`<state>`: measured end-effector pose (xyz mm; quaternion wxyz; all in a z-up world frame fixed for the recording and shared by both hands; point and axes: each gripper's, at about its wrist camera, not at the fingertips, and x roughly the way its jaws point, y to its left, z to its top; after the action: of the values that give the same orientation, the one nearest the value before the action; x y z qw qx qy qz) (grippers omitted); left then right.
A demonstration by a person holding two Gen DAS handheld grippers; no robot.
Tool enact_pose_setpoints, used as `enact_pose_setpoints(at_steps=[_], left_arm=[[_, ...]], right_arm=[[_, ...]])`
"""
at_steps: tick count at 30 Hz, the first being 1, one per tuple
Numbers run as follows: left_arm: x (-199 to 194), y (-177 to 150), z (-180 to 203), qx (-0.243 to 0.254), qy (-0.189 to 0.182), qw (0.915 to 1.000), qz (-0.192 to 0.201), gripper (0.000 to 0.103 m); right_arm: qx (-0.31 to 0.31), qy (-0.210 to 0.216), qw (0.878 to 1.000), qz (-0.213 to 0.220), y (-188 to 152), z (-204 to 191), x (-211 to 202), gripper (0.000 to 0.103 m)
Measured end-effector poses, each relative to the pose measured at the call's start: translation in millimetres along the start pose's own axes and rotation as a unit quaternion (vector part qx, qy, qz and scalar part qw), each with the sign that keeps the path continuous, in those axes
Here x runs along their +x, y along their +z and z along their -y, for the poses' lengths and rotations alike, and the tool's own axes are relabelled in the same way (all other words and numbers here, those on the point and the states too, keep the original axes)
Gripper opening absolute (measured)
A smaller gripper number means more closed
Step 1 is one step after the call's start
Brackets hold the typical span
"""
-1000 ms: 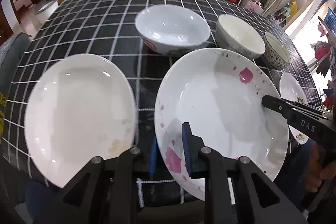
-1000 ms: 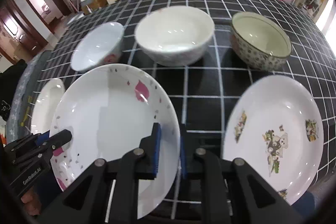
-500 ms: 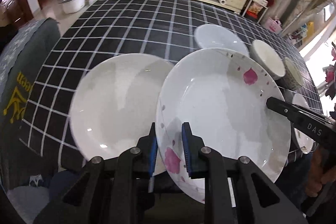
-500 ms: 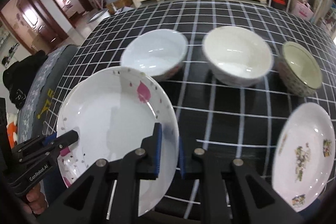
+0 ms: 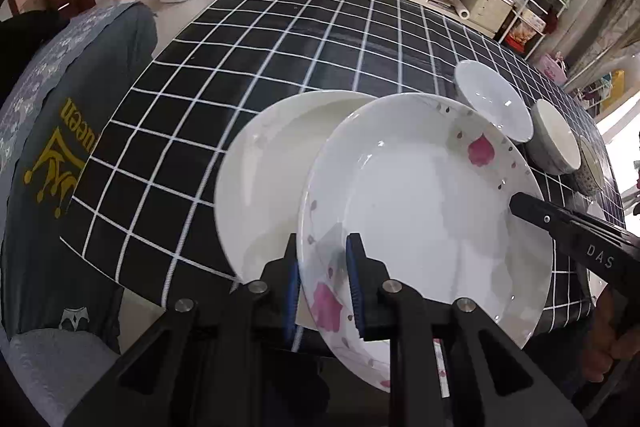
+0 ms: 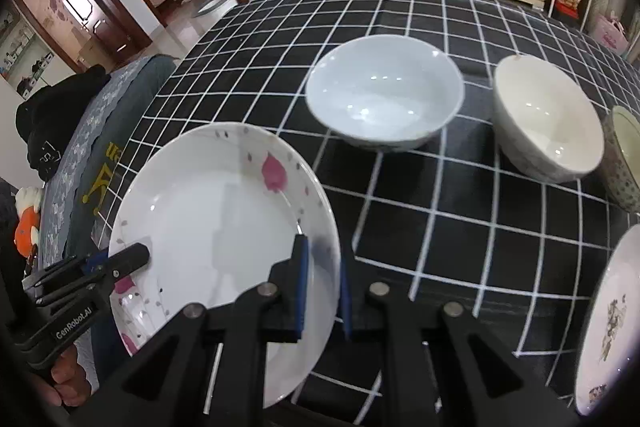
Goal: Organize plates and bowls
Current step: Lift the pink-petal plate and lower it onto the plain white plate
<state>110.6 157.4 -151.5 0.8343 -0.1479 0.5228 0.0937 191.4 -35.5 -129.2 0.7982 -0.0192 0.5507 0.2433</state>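
The left tongs (image 5: 322, 283) were pinched shut on the near rim of the pink-flower plate (image 5: 420, 211). The right tongs (image 6: 322, 287) were pinched on its other side. The plate hung in the air over the plain white plate (image 5: 272, 179) on the desk (image 5: 280, 39). It looked hard, smooth and easy to break. The rim was the best place to hold. Three bowls (image 6: 384, 99) sat behind.

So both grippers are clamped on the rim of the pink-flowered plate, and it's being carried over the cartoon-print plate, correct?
Not quite. Both the left gripper and the right gripper do clamp the pink-flowered plate, but the left wrist view shows it overlapping the plain white plate. The cartoon-print plate lies apart at the right wrist view's edge.
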Motion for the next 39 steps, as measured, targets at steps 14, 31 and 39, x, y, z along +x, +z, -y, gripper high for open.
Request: enact_pose_setpoints(at_steps=[14, 31, 39], left_arm=[[4, 6, -28, -0.028, 0.003, 0.9996, -0.005, 0.019], [10, 15, -47, -0.044, 0.024, 0.9987, 0.001, 0.019], [4, 9, -49, -0.044, 0.023, 0.9987, 0.011, 0.02]], right_arm=[[-0.03, -0.016, 0.999, -0.011, 10, -26, 17, 0.017], [-0.046, -0.034, 0.998, -0.026, 13, -44, 40, 0.017], [-0.057, -0.047, 0.997, -0.011, 9, -46, 32, 0.018]])
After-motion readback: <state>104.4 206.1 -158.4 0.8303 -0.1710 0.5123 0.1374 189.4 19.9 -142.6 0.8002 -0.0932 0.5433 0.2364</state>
